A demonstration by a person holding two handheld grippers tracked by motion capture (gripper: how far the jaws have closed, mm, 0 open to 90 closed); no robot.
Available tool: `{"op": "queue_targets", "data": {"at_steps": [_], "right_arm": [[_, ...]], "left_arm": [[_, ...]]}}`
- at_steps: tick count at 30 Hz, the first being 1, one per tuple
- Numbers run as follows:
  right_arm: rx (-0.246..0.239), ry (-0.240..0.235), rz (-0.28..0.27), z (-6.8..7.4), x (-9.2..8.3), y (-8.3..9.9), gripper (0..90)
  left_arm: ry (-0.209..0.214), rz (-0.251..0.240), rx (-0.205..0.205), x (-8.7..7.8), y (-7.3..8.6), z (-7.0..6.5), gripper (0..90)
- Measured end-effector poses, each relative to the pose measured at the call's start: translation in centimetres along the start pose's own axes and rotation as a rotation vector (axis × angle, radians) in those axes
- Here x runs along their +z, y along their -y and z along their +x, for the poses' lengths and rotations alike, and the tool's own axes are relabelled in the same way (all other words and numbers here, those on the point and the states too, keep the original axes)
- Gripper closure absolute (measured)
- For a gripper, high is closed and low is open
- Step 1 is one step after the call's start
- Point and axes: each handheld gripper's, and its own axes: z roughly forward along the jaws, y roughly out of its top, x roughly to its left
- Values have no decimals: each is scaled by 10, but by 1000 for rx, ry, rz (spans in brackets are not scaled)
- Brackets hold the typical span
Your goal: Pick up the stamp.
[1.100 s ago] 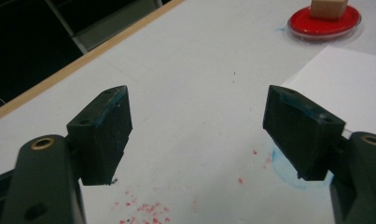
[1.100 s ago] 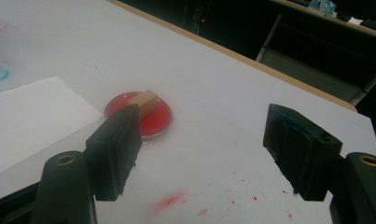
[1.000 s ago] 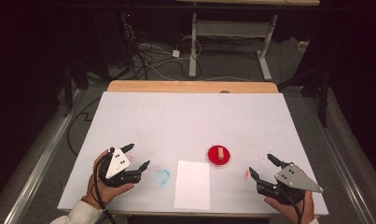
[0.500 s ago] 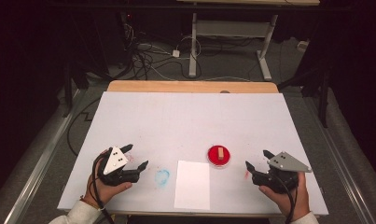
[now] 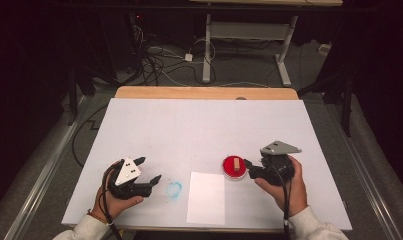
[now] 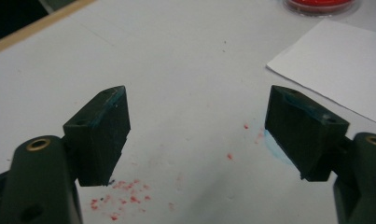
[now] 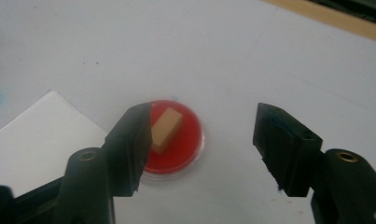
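A round red dish [image 5: 234, 168] sits on the white table with a small tan wooden block [image 5: 235, 163] standing in it. My right gripper [image 5: 249, 169] points left, its tips at the dish's right rim. In the right gripper view the dish [image 7: 181, 149] and block [image 7: 166, 128] lie just past the open right gripper [image 7: 203, 133]. The jaws have just been closing, and nothing is pressed between them. My left gripper [image 5: 149, 169] rests open at the front left, and in its own view the left gripper [image 6: 197, 126] holds nothing.
A white paper sheet [image 5: 206, 197] lies at the front between the hands. A faint blue ring mark [image 5: 174, 189] sits beside the left gripper, and red specks [image 6: 125, 196] dot the table under it. The wooden table edge [image 5: 204, 92] runs along the back.
My right gripper has moved left and a little up, from the front right corner to the red dish, and its jaws look narrower. The left gripper has stayed put.
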Motion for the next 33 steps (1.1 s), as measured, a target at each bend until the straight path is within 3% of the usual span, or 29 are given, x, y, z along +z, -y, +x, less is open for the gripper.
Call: {"op": "queue_targets", "data": {"at_steps": [2,6,9,10,17,22,26,33], "right_arm": [[6,-13,54,6,15,-5,423],[28,-45,96,9,32,-8,472],[24,-41,115,12,39,-8,508],[30,-58,123,13,46,-8,563],[26,-44,168,14,61,-5,567],[33,-44,186,13,67,-1,609],[30,-60,186,13,70,1,746],[-4,-58,175,14,72,2,760]], "left_arm": [[3,21,11,2,0,-1,208],[4,24,14,2,0,-2,208],[6,28,14,2,1,-2,208],[7,34,15,2,1,-1,208],[7,37,17,2,1,-1,208],[7,38,18,2,1,-1,208],[6,41,19,2,1,-1,208],[9,51,21,3,1,-2,208]]}}
